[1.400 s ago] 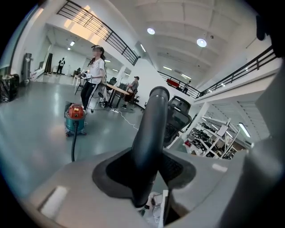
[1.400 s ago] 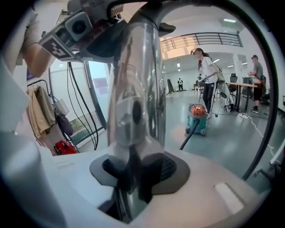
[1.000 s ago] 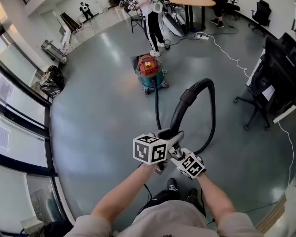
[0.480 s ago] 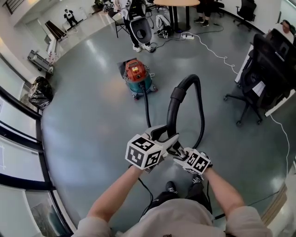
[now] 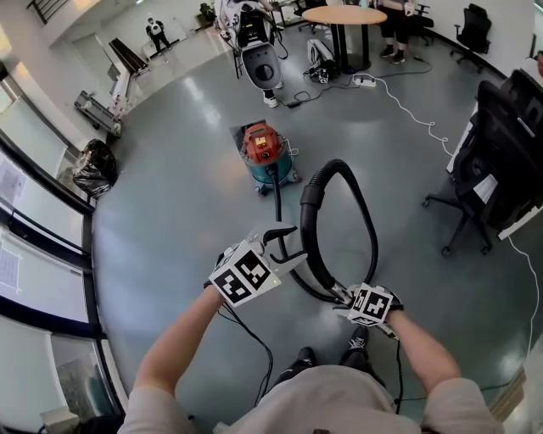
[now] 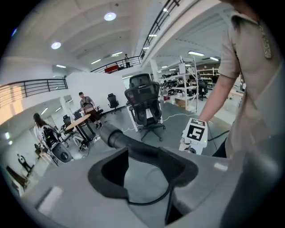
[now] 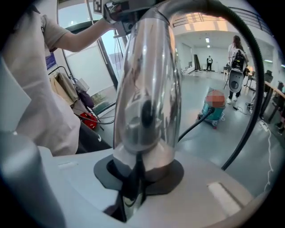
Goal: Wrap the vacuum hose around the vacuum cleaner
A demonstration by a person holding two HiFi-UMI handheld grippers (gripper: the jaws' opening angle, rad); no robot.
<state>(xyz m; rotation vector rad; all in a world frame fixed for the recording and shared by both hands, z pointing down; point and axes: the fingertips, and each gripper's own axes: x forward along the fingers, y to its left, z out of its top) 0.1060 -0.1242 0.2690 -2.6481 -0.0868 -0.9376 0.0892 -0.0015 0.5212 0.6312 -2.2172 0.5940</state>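
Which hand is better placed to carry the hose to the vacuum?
Likely right: the right tongs clamp the chrome wand; the left tongs stand open beside the hose, gripping nothing.

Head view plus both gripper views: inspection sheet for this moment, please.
Surface: glossy grey floor.
Job's things: red-lidded teal vacuum cleaner upright; black hose looped in the air, not yet wrapped.
Clutter: black bin bag by the glass wall.
Grippers: left gripper open, hose beyond its tips; right gripper shut on chrome tube.
Cables: white cable across floor; black cord near feet.
Surroundings: black office chairs, round wooden table, people far off.
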